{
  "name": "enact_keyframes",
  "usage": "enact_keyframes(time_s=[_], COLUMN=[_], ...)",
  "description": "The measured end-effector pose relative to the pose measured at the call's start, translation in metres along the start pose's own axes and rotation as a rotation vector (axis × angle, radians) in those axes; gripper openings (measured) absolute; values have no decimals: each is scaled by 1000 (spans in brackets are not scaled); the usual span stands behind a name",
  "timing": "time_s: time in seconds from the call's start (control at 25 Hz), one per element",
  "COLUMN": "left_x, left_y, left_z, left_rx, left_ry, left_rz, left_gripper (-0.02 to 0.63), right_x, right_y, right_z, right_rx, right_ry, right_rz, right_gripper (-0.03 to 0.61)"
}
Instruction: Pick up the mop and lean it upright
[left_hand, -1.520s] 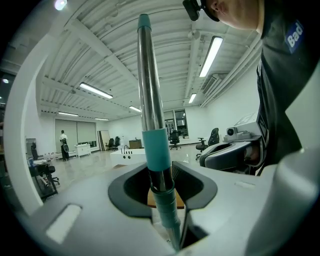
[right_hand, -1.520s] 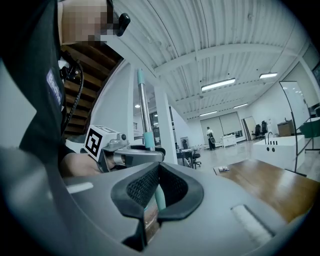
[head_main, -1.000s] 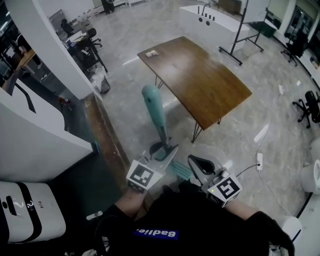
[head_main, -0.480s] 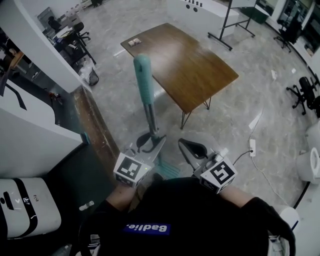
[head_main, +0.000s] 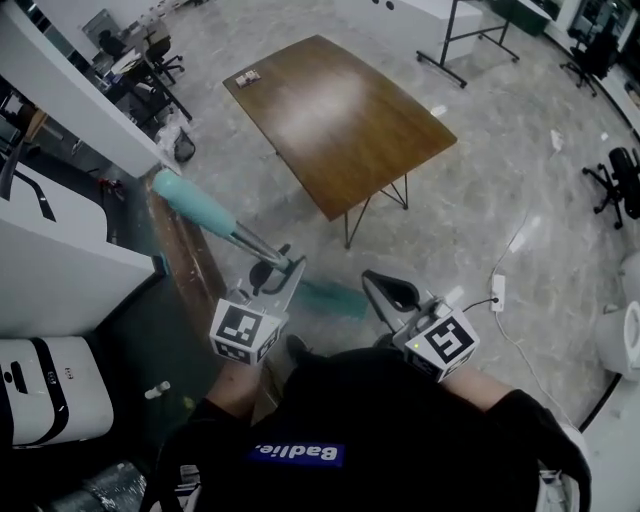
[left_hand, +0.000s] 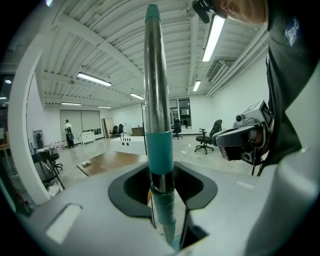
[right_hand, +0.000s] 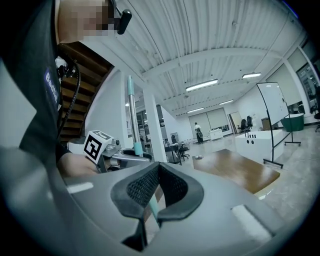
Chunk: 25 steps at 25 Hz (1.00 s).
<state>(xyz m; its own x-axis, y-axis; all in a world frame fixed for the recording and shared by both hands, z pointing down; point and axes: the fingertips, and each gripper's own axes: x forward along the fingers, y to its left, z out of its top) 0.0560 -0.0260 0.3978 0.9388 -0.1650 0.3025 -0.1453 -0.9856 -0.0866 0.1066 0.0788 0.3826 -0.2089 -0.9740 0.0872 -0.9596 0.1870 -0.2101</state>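
**Mop held low on its pole, tipped toward the wall**

The left gripper (head_main: 272, 276) has its jaws closed on the mop (head_main: 200, 209), clamped low on the pole just above a teal collar. A grip that low probably keeps the head under control near the floor while the long upper part swings freely.

In the head view the pole slants away toward ten o'clock, its top over the wooden ledge (head_main: 186, 252) at the foot of the white wall (head_main: 80, 95). That looks like the surface it is meant to lean on, so the task seems to be mid-way: lifted, not yet set down. In the left gripper view the pole runs straight up between the jaws.

The right gripper (head_main: 390, 293) sits at three o'clock of the left one, apart from the mop, its jaw tips together on nothing. It seems kept in reserve to steady the pole.

The mop has a teal grip sleeve at the top, a bare metal shaft below it, and a flat teal head, blurred, just at four o'clock of the left gripper. The wooden table (head_main: 340, 110) stands well apart at twelve o'clock.
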Motion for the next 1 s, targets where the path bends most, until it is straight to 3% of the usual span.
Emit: enact_keyframes(time_s=[0.2, 0.48, 1.0], left_x=[51, 120, 212], left_y=[-31, -81, -108], left_z=[16, 31, 38], left_rx=[2, 10, -1], left_ry=[6, -5, 30], left_rz=[-1, -110, -337], left_gripper=[143, 143, 141], right_x=[-48, -91, -83], right_y=[-48, -96, -179], right_z=[-3, -11, 17], right_rx=[19, 49, 31], right_ry=[3, 2, 21], right_rz=[-55, -162, -307], right_gripper=[5, 5, 5])
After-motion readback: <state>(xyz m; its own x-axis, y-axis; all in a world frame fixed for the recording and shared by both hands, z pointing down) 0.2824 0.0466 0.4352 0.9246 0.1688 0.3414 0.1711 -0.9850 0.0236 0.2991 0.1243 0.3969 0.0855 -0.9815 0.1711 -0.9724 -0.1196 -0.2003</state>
